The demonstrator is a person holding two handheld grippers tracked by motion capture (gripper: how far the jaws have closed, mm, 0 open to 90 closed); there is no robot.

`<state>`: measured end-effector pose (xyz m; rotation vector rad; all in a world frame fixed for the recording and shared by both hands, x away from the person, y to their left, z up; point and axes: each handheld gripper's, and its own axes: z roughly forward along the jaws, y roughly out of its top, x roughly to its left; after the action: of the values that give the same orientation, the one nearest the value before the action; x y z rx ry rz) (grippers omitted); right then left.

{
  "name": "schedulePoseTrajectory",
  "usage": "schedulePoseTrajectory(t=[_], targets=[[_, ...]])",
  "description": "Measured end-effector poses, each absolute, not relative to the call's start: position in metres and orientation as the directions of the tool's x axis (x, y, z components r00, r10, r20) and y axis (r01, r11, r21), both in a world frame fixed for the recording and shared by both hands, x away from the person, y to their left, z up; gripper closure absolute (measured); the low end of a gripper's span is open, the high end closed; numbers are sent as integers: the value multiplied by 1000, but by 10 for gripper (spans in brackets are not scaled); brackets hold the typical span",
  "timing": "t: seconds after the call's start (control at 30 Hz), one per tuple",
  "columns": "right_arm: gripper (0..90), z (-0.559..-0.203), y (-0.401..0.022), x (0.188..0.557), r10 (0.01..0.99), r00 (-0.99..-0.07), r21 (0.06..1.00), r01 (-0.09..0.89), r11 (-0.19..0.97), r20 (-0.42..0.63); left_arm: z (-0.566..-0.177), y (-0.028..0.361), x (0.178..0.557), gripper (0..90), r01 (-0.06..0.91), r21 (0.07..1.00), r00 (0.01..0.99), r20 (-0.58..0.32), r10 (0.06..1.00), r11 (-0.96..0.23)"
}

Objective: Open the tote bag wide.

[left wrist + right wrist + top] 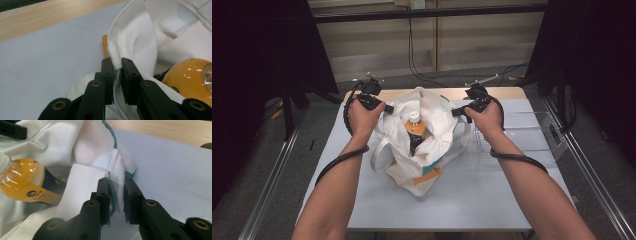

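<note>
I have the white bag (422,145) sitting mid-worktop (492,200), its mouth pulled open between my two claws, and one bottle (414,131) of orange drink standing inside it, cap up. My left claw (388,108) is clamped on the bag's rim on its side; in the left gripper view the cloth edge (117,58) is pinched thin between the jaws. My right claw (456,112) is clamped on the opposite rim, on a folded hem with teal stitching (117,182).

What worries me: both grips are right at the hem, so a harder pull apart could slip the cloth out of a claw, and that side would collapse over the bottle. Uneven pulling could also tip the bag and topple the bottle, since the soft cloth gives it little support. Lifting now might spill it out of the wide mouth.

Count: one bag, one bottle, two claws, one clear plastic tray (532,135) just beside my right hand (484,120).
</note>
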<state>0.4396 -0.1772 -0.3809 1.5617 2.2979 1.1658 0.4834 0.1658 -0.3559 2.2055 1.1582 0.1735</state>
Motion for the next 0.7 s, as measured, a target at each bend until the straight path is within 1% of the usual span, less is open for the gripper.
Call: schedulePoseTrajectory(t=[0.27,0.3,0.7], targets=[[773,-386,-177,441,841,-457,646,742,180,290,-364,167,483,809,703,594,590,-180,787,-391],[773,-386,-177,441,842,-456,647,741,180,288,-364,168,483,809,698,588,600,-169,782,-408],[774,-393,-175,443,847,-456,632,749,200,272,-373,168,482,809,707,579,593,-173,786,-406]])
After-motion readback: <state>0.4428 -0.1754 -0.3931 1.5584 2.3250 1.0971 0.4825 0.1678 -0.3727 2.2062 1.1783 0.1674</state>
